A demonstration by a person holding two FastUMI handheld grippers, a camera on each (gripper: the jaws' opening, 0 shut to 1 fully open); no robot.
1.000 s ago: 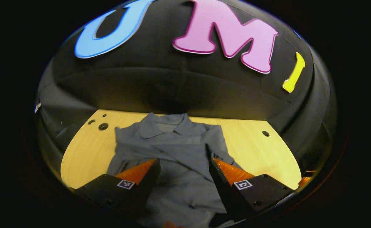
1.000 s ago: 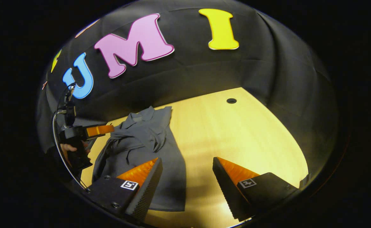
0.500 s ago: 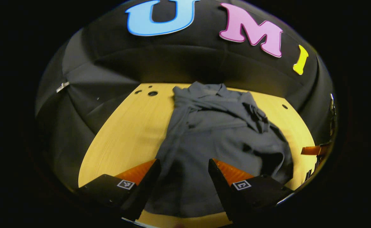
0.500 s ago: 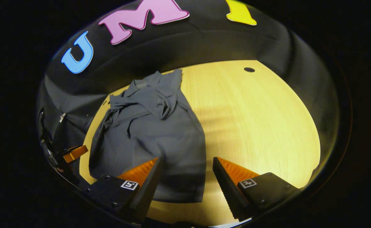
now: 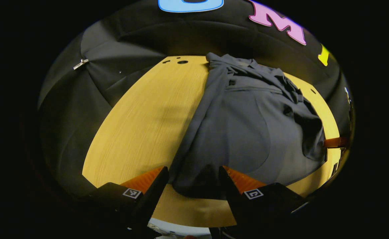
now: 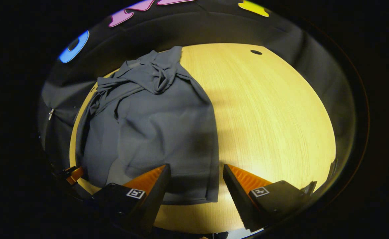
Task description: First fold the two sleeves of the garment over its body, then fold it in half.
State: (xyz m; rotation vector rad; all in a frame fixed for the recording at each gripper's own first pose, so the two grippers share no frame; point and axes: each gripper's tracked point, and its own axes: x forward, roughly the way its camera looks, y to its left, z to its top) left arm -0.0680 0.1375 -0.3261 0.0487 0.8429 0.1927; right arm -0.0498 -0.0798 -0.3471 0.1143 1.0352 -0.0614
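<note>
On the wooden table (image 6: 274,109), a grey garment (image 6: 154,122) lies with sleeves folded over its body | left gripper (image 5: 192,182) and right gripper (image 6: 197,181) both spread apart at its hem corners | halving fold appears left.

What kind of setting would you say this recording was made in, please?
Probably a staged recording booth, not a home: black cloth wall closes in a bare wooden table with drilled holes, and only a grey shirt lies on it, between two open handheld grippers.
</note>
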